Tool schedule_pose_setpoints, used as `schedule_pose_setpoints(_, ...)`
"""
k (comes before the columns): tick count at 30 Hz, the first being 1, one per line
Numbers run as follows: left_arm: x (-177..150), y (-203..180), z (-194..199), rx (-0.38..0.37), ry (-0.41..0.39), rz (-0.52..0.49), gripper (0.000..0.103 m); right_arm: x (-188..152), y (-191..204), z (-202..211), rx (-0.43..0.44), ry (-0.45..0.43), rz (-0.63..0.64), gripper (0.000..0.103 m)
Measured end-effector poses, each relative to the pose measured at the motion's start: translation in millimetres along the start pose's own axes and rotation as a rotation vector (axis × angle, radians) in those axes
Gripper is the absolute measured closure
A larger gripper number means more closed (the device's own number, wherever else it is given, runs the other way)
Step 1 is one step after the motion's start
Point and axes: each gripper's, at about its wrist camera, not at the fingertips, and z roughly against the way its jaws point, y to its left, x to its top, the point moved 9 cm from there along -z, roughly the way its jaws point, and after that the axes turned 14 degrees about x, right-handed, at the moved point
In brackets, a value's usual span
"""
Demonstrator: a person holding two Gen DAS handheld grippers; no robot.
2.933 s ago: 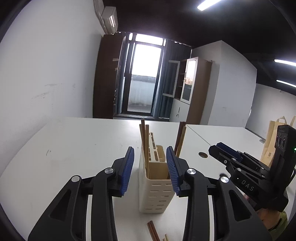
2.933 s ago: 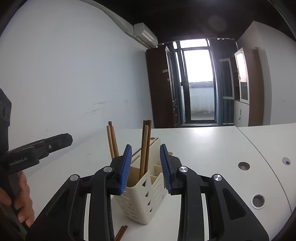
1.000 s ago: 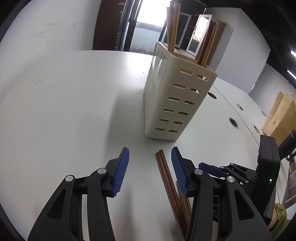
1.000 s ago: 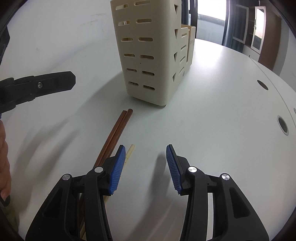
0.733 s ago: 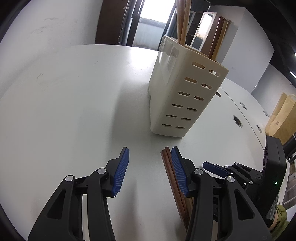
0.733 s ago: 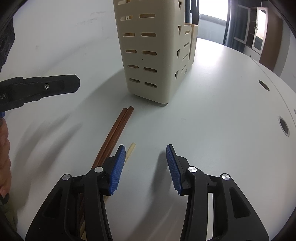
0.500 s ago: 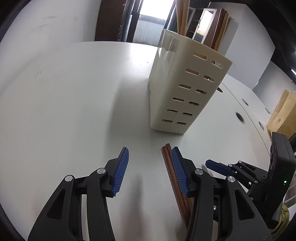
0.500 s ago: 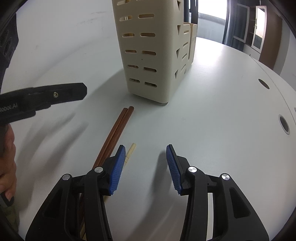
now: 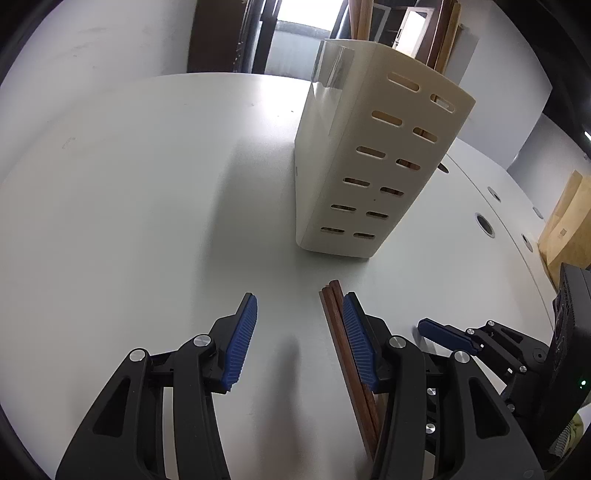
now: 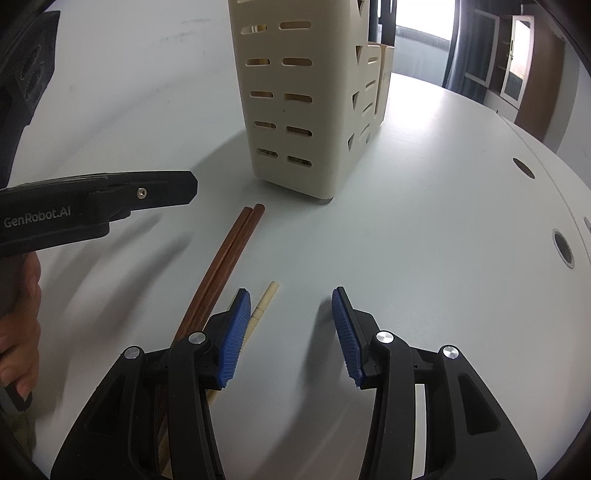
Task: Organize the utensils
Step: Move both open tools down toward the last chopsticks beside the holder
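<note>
A cream slotted utensil holder (image 9: 369, 166) (image 10: 306, 103) stands on the white table, with several wooden chopsticks (image 9: 360, 18) upright in it. A pair of brown chopsticks (image 9: 345, 350) (image 10: 229, 258) lies flat in front of it, and a pale chopstick (image 10: 264, 302) lies beside them. My left gripper (image 9: 300, 299) hovers open just above the table. The brown pair's far ends lie just inside its right finger, and nothing is gripped. My right gripper (image 10: 290, 295) is open too, the pale chopstick running under its left finger.
Round cable holes (image 9: 484, 224) (image 10: 563, 251) dot the table's right side. A brown paper bag (image 9: 565, 221) stands far right. A person's hand (image 10: 18, 332) holds the left gripper, one of whose fingers (image 10: 147, 192) reaches in from the left.
My left gripper has sunk slightly and edged towards the holder and the brown chopsticks; in the right wrist view its finger has come further in from the left. The right gripper has not moved.
</note>
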Motion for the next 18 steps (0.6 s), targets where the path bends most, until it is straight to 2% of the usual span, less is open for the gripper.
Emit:
schedule_pose_setpoints(5,-5.9,-6.9,-11.6,0.009,0.025,-0.023,0.055,-1.4,-3.8,0.5,0.016,0.001,-0.005,0.058)
schedule_pose_setpoints(18,-13.3,-27.0,-33.8,0.042,0.058,-0.083,0.055,-0.1,-19.2,2.0,0.046,-0.005,-0.023,0.080)
